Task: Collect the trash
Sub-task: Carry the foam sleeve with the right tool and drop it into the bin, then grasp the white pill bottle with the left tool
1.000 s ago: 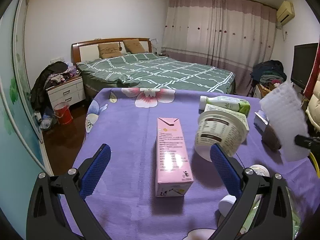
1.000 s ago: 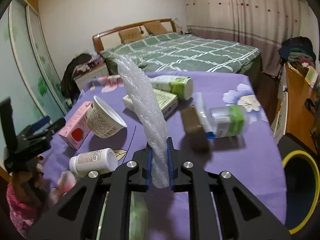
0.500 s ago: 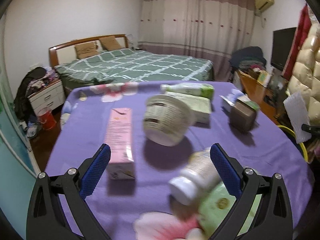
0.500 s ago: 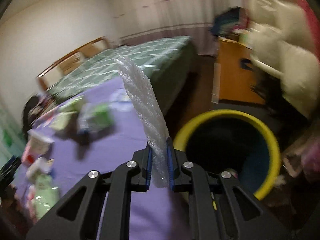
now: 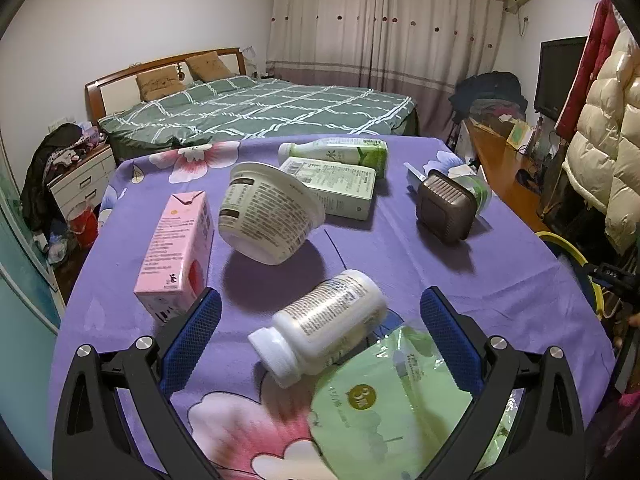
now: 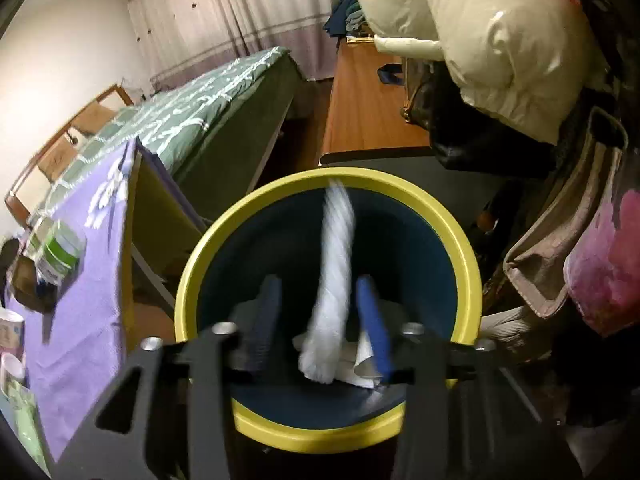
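Right tool (image 6: 320,320) points down into the yellow-rimmed bin (image 6: 460,232), and its jaws have just been opening; they now stand partly apart. Between them hangs the twisted strip of white bubble wrap (image 6: 334,272), blurred, free of the left pad and very near the blue right pad, though whether it touches that pad cannot be told. Its upper end reaches toward the far rim of the bin and its lower end sits over some pale scraps (image 6: 360,360) lying on the dark bottom, close to the tool. To the tool's left, the edge of the purple-clothed counter (image 6: 80,280) drops away, with a green-capped jar (image 6: 60,252) near that edge.

Left tool (image 5: 320,316) hovers over the counter (image 5: 500,272) with its jaws wide and nothing gripped. Between its blue pads and just ahead lies a white pill bottle (image 5: 324,324) on its side, cap toward the tool. A pale green pouch (image 5: 392,408) lies just beside it, nearer the right pad. Ahead and left stands a pink carton (image 5: 176,248), just beside the left pad. Farther ahead a paper tub (image 5: 268,216) lies tipped over, with a green box (image 5: 336,188) and a green drink bottle (image 5: 336,154) behind it. Ahead to the right rests a brown container (image 5: 444,208).
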The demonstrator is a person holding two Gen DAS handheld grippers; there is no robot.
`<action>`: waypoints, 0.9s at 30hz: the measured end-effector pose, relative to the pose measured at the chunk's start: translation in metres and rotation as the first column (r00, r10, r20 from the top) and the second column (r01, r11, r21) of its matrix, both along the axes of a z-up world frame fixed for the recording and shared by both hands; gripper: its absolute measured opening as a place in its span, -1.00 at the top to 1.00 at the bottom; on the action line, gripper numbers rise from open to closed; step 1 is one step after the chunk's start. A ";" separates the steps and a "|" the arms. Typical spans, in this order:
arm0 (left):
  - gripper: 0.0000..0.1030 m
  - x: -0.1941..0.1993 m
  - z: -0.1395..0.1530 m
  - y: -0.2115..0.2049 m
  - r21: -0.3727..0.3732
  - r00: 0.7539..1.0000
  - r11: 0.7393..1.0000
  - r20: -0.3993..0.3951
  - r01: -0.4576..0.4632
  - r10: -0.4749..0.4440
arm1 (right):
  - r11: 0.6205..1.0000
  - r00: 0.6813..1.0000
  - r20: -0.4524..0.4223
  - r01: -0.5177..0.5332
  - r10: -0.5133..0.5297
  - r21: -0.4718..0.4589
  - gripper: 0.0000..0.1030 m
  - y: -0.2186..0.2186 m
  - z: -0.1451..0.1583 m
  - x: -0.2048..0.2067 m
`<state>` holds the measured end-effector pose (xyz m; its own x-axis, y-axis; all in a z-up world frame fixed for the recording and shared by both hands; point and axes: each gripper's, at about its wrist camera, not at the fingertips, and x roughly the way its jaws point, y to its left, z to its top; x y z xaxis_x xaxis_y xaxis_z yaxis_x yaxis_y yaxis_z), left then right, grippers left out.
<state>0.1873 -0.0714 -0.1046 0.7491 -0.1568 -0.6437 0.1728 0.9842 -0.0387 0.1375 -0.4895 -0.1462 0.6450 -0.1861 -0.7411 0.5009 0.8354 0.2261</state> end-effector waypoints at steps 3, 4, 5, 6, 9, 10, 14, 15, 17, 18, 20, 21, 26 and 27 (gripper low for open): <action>-0.90 0.002 -0.002 -0.001 0.012 1.000 1.000 -0.012 -0.011 0.012 | 1.000 1.000 0.015 -0.004 0.004 0.000 0.16 0.001 0.004 -0.005; -0.90 0.003 -0.002 0.000 0.013 1.000 1.000 -0.018 -0.016 0.016 | 1.000 1.000 0.018 -0.006 0.006 0.003 0.16 0.002 0.005 -0.005; -0.90 0.005 -0.004 0.000 0.012 1.000 1.000 -0.023 -0.020 0.020 | 1.000 1.000 0.022 -0.010 0.010 0.008 0.15 0.003 0.005 -0.007; -0.90 0.007 -0.004 0.001 0.012 0.999 1.000 -0.028 -0.023 0.024 | 1.000 1.000 0.023 -0.014 0.014 0.012 0.15 0.002 0.006 -0.006; -0.90 0.012 -0.009 0.003 0.018 0.999 0.999 -0.043 -0.026 0.027 | 0.999 0.999 0.023 -0.027 0.027 0.023 0.14 0.004 0.004 -0.004; -0.90 0.014 -0.011 0.003 0.029 0.998 0.999 -0.051 -0.024 0.025 | 0.999 0.999 0.022 -0.033 0.033 0.027 0.13 0.004 0.003 -0.003; -0.90 0.019 -0.018 0.004 0.047 0.996 0.999 -0.082 -0.016 0.020 | 0.998 0.999 0.023 -0.045 0.044 0.035 0.13 0.008 0.003 0.000; -0.90 0.020 -0.021 0.004 0.043 0.995 0.999 -0.095 -0.019 0.023 | 0.998 0.999 0.023 -0.047 0.046 0.036 0.12 0.009 0.002 0.001; -0.90 0.024 -0.024 0.003 0.032 0.993 0.999 -0.118 -0.029 0.032 | 0.998 0.998 0.020 -0.054 0.053 0.038 0.10 0.011 0.001 0.004; -0.90 0.026 -0.025 0.002 0.029 0.991 0.999 -0.128 -0.042 0.045 | 0.998 0.998 0.019 -0.056 0.055 0.039 0.10 0.012 0.001 0.004; -0.90 0.030 -0.027 0.001 0.018 0.985 0.997 -0.150 -0.078 0.080 | 0.997 0.998 0.017 -0.064 0.063 0.044 0.08 0.014 -0.001 0.007; -0.90 0.032 -0.028 0.002 0.008 0.983 0.996 -0.159 -0.088 0.088 | 0.997 0.998 0.015 -0.067 0.066 0.046 0.07 0.015 -0.002 0.007; -0.90 0.039 -0.029 -0.001 -0.024 0.969 0.988 -0.201 -0.151 0.143 | 0.995 0.997 0.010 -0.083 0.082 0.061 0.04 0.018 -0.006 0.011; -0.90 0.039 -0.030 -0.001 -0.027 0.967 0.987 -0.207 -0.160 0.151 | 0.994 0.996 0.009 -0.085 0.084 0.063 0.04 0.018 -0.007 0.012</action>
